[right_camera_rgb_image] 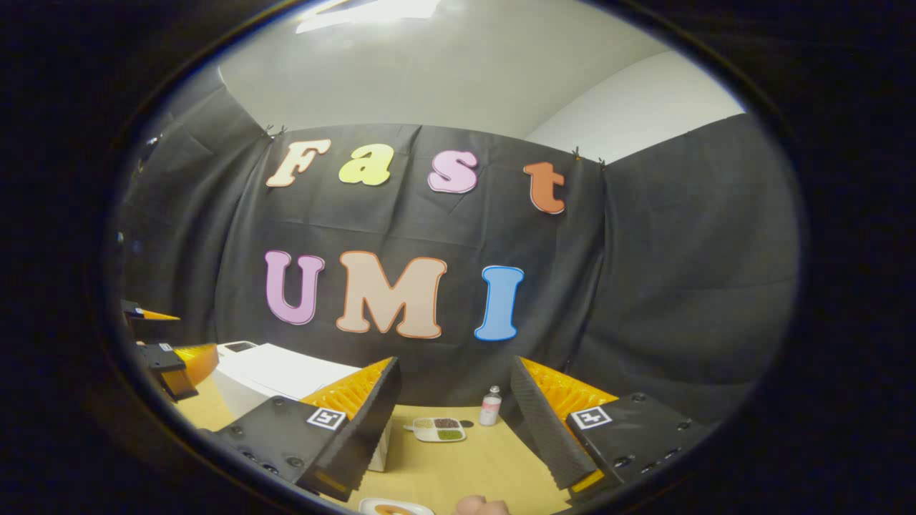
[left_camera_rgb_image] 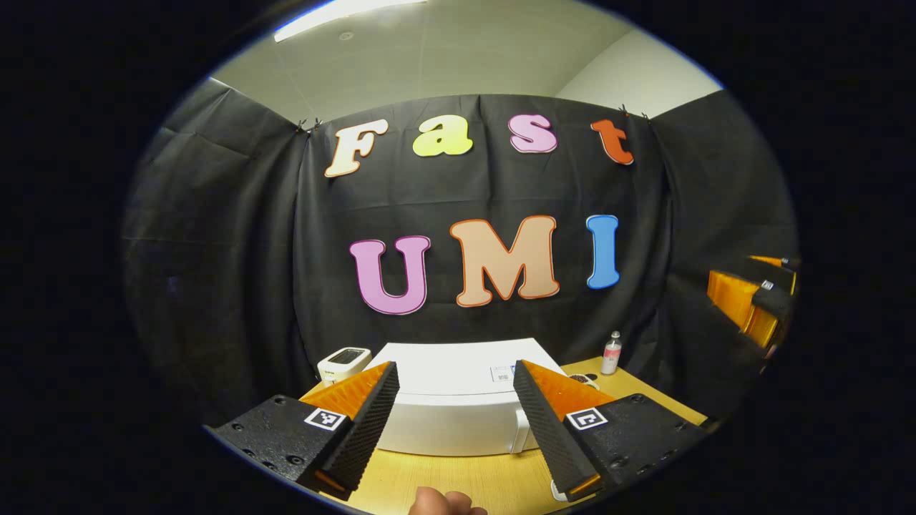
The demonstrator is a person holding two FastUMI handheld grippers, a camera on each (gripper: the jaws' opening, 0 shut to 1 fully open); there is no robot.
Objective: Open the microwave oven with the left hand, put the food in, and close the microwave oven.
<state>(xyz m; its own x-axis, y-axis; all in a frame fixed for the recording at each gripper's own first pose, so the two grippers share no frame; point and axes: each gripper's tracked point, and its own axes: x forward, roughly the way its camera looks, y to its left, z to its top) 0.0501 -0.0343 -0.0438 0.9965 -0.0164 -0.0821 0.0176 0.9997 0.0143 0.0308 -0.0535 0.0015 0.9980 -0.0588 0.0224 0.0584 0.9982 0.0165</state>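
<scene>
A small white device with a dark screen (left_camera_rgb_image: 343, 361) sits at the desk's (left_camera_rgb_image: 444, 479) far left corner. A small clear bottle with a pink label (right_camera_rgb_image: 490, 406) stands upright near the far edge, close to the black cloth wall (right_camera_rgb_image: 680, 286).

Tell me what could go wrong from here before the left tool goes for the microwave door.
1. The left tool hangs open above the closed microwave, not at its front, so it may miss the door's edge.
2. A small bottle and a divided dish stand right of the microwave; a wide swing of the open right tool could knock them.
3. The small white device beside the microwave could be bumped.
</scene>
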